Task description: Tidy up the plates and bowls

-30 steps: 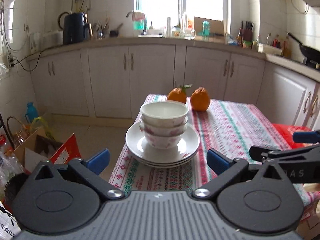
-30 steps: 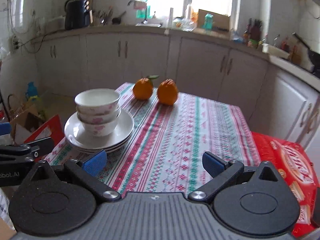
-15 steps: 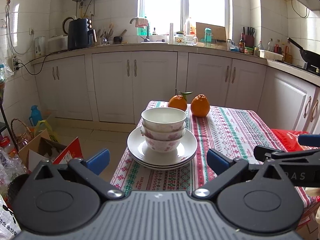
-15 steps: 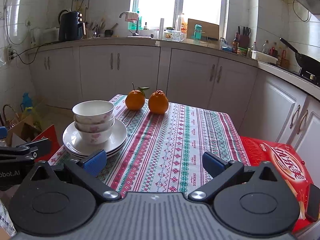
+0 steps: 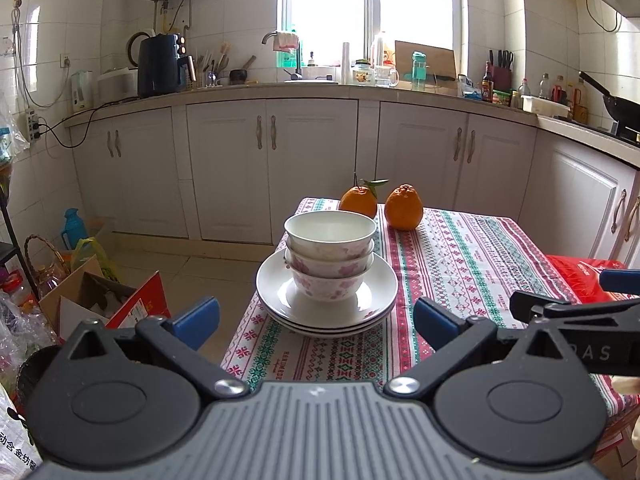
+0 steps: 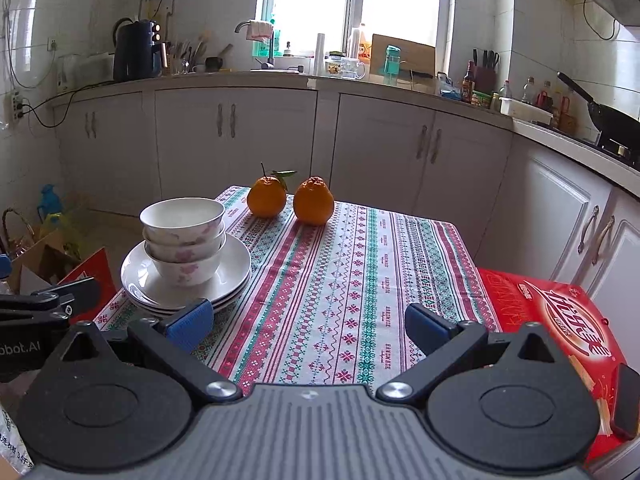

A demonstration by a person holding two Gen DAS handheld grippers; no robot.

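Three white bowls (image 5: 330,258) with pink flower prints sit nested one inside another, upright, on a stack of white plates (image 5: 327,300) near the left edge of the tabletop (image 5: 460,264), toward its near corner. The top bowl looks empty.

The tabletop wears a striped cloth in red, green and white patterns. Around it is a kitchen with white cabinets (image 5: 272,168), tiled walls, a bright window and a cluttered counter with a dark kettle (image 5: 162,65).

Two oranges (image 6: 290,200) stand side by side at the far edge, well apart from the plates; one keeps a stem with leaves. A red box (image 6: 560,320) lies along the right edge. On the floor to the left is an open cardboard box (image 5: 92,300).

The left claw (image 5: 316,318) is spread wide, holding nothing, with the plate stack in line between its blue pads. The right claw (image 6: 308,326) is likewise spread and empty over the near edge, the plates just beyond its left pad.
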